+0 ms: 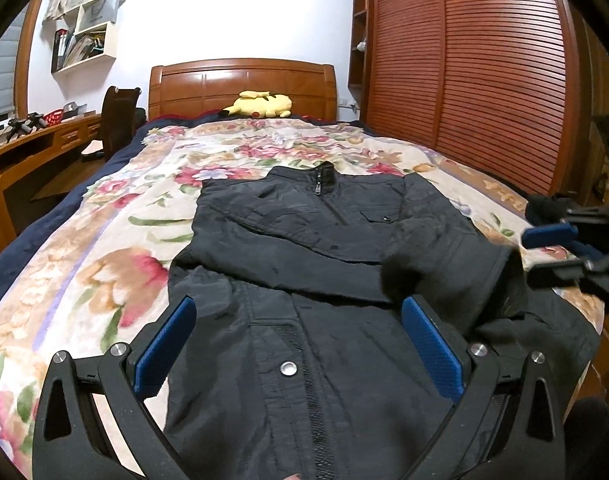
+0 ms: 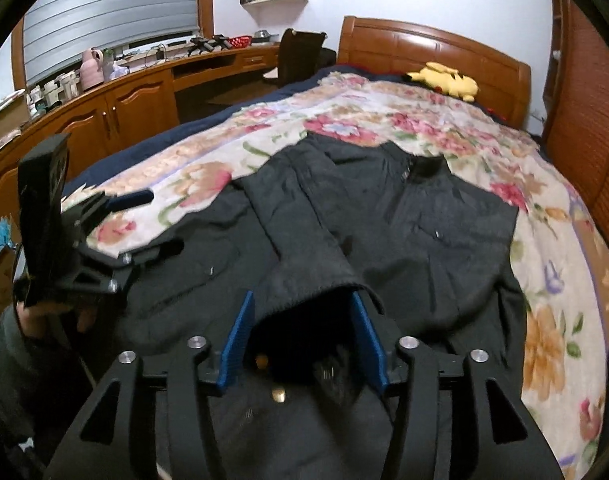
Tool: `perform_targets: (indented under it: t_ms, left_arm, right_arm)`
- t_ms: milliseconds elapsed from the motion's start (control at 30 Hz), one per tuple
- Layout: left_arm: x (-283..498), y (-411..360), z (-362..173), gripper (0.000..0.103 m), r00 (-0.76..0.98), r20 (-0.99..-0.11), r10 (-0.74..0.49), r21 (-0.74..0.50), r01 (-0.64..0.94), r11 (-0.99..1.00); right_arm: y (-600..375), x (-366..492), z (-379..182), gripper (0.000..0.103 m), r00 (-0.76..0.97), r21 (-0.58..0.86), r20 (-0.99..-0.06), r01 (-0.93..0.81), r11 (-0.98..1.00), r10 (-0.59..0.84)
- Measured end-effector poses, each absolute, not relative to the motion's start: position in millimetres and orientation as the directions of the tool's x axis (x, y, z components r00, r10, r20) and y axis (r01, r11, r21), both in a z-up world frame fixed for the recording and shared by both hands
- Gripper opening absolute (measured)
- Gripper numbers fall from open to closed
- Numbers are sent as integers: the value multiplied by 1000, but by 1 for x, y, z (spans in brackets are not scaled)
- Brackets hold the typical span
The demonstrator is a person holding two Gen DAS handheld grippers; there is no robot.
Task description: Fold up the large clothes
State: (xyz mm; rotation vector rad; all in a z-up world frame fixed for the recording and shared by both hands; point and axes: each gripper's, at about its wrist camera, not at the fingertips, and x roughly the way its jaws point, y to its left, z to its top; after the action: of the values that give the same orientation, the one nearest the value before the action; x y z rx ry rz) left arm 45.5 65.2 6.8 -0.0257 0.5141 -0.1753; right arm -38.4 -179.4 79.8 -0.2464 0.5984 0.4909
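**Claws spread over a dark jacket on the bed**

Left claw (image 1: 300, 340) hangs low over the hem end of the black jacket (image 1: 304, 240), its blue pads standing wide apart with nothing pinched between them; a metal snap (image 1: 288, 368) and the zipper line show in the gap. Ahead of it the jacket lies front-up on the floral blanket (image 1: 104, 240), collar (image 1: 324, 176) at the far end, toward the wooden headboard (image 1: 240, 84) and a yellow plush toy (image 1: 260, 105).

Right claw (image 2: 304, 344) has its pads apart as well. The cuff of a sleeve (image 2: 304, 264) folded across the jacket's chest lies between them, the fabric draping loose against the pads rather than squeezed. From the left wrist view this claw sits off to the right, beside the same cuff.

Beyond the left claw's left side, a wooden desk (image 2: 136, 92) runs along the wall, with a chair (image 2: 296, 56) at it.
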Motion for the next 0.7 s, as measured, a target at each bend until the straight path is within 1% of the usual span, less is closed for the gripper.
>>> perform_targets:
  t_ms: [100,267,400,600,633,700]
  left_arm:
    - [42,61,7,103,856,-486,-176,-68,164,984]
    - [34,48,10,103,854,-480,-201,-71,190,979]
    - [31,30,9,103,841,-486,-237,-61,238,969]
    - [26,-4,4,103,809,-505,-303,-45,325,945]
    - [26,-9,4,102,803,-509,-309,-40,337,941]
    - [26,-20,0,93,788,-523,-323,-32,361,932]
  right_arm:
    - [-188,-50,78,62,729,-90,-589,-488,868,348]
    - [-210,-63,83,62,777,-99,-554,-418,903,299]
    - [-224,-62,77,62,816,-121,-533,-333,935,222]
    - [-238,-47,55,62,830,-84,-535,-240,967,159]
    - [-239,-44,52,62,832,-72,-533,-225,972,153]
    - [-241,-40,47,62,836,-38,-529,-199,979,149]
